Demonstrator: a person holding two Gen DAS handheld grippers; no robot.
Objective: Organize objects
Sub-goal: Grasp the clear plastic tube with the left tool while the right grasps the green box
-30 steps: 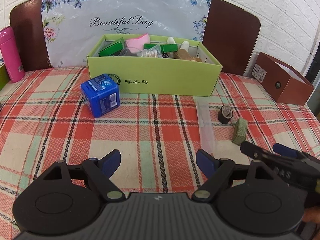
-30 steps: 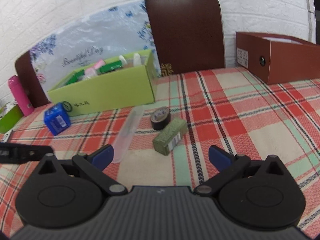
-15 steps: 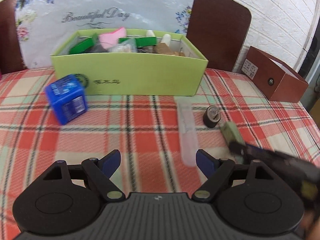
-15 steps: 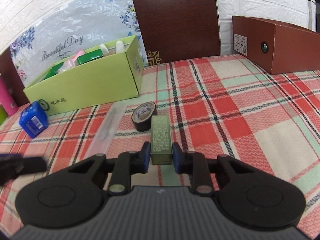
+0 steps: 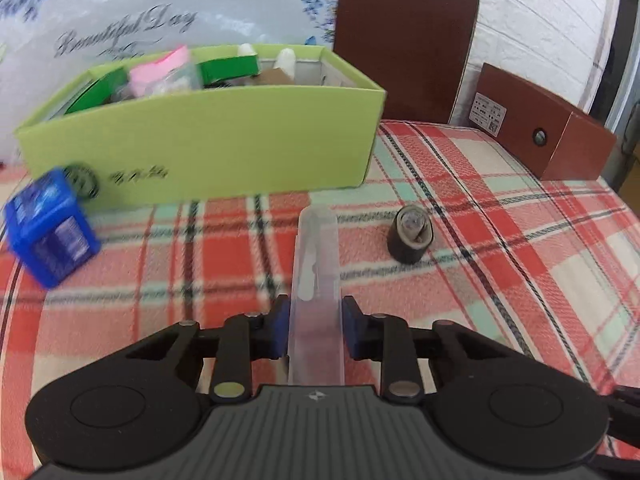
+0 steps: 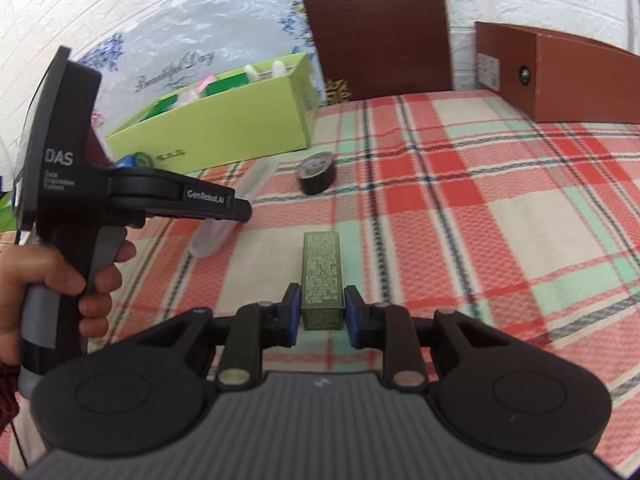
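With both grippers loaded, the step is a clean lift and carry to the green box (image 5: pixel 208 148). Left gripper (image 5: pixel 314 330): jaws closed on the clear plastic case (image 5: pixel 316 264), gripped at its near end, far end pointing at the box, so it probably levers down; lift level, go slow. Smooth, slippery plastic, so squeeze the flat sides. Right gripper (image 6: pixel 320 312): jaws closed on the small green carton (image 6: pixel 322 276), cardboard with square edges, likely crushes if over-squeezed. Whether either is clear of the desk, I cannot tell. Box already crowded; pick a gap. Black tape roll (image 6: pixel 317 175) and glossy blue cube (image 5: pixel 50 232) sit loose on the woven plaid cloth (image 6: pixel 460 220).
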